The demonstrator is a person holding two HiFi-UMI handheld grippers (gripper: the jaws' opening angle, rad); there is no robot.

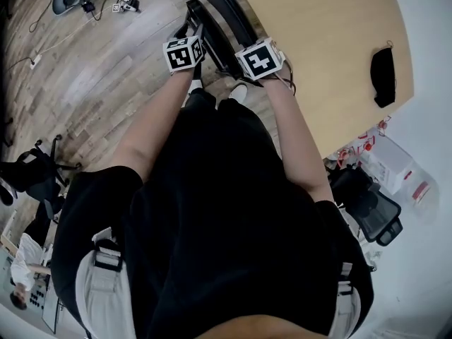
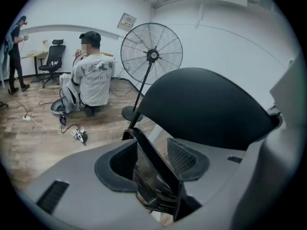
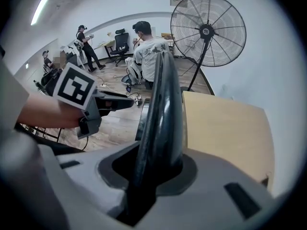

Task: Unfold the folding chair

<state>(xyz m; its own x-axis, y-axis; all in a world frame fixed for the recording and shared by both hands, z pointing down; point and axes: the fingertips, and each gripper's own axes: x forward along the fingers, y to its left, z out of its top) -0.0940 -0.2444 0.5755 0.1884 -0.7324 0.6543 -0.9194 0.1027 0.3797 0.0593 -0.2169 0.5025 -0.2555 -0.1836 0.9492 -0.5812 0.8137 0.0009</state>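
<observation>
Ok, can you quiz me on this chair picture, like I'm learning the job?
1. True or false: the right gripper has its jaws closed on the folding chair.
2. What tall thing stands beyond the table? A) a fan B) a ladder C) a bicycle
3. Fill the gap: the table's top is light-coloured ___.
Key: 1 true; 2 A; 3 wood.

Surface finishes: chair (image 3: 160, 104), floor (image 2: 38, 138), table (image 3: 225, 128)
Chair edge between the right gripper (image 3: 156, 164) jaws: glossy black plastic; back above the left gripper (image 2: 153, 152): matt black. Gripper shells: smooth matt grey plastic; pads (image 2: 184, 159): black, mesh-textured. Floor beyond: wood-grain planks. Table alongside: smooth pale wood.
</observation>
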